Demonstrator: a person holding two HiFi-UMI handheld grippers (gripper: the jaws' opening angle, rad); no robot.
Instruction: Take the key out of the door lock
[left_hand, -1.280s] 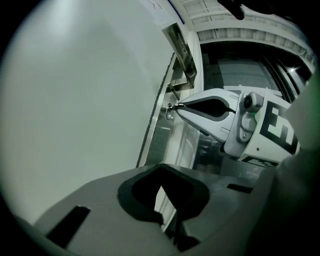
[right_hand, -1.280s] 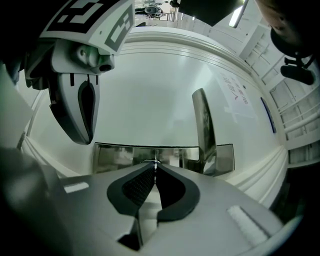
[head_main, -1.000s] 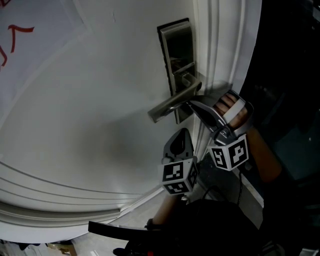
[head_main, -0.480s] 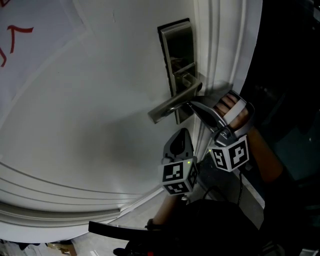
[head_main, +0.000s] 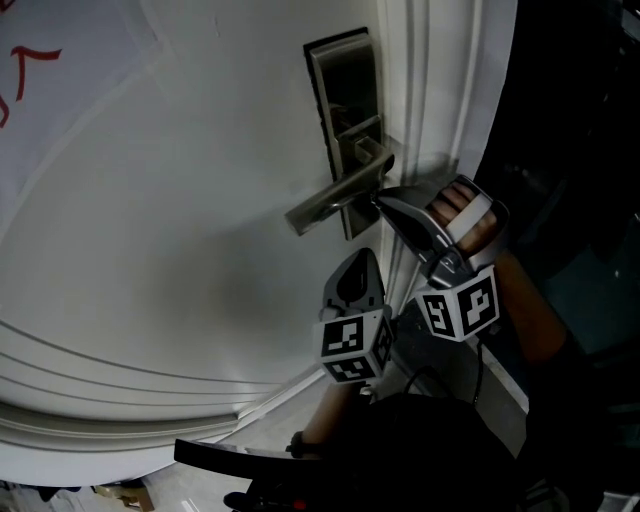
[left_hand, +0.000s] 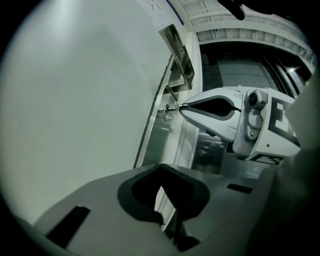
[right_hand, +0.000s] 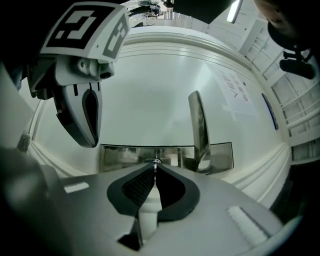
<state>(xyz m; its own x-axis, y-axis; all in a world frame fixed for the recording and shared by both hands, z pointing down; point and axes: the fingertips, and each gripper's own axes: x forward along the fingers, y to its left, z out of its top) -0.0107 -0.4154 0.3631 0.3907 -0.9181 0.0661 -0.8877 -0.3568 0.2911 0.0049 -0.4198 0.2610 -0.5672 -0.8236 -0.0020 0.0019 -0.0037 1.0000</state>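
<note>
A silver lock plate (head_main: 345, 110) with a lever handle (head_main: 330, 203) sits on the white door (head_main: 180, 220). My right gripper (head_main: 379, 204) has its tips at the plate just under the lever, shut on the small key (left_hand: 170, 107) that sticks out of the lock (right_hand: 156, 161). A little key ring (left_hand: 165, 114) hangs by the plate. My left gripper (head_main: 364, 260) hovers below and apart from the lock, jaws closed on nothing. The left gripper view shows the right gripper (left_hand: 183, 106) from the side, and the right gripper view (right_hand: 155, 168) shows the left gripper (right_hand: 90, 142) at the upper left.
The door's moulded frame (head_main: 440, 90) runs just right of the lock plate. Beyond it is a dark opening (head_main: 570, 150). A sheet with red marks (head_main: 40, 70) is stuck on the door at upper left. The person's hand (head_main: 470, 215) holds the right gripper.
The lock and handle sit slightly higher and further left in the head view. The right gripper's tips stay at the lock; the left gripper has barely moved.
</note>
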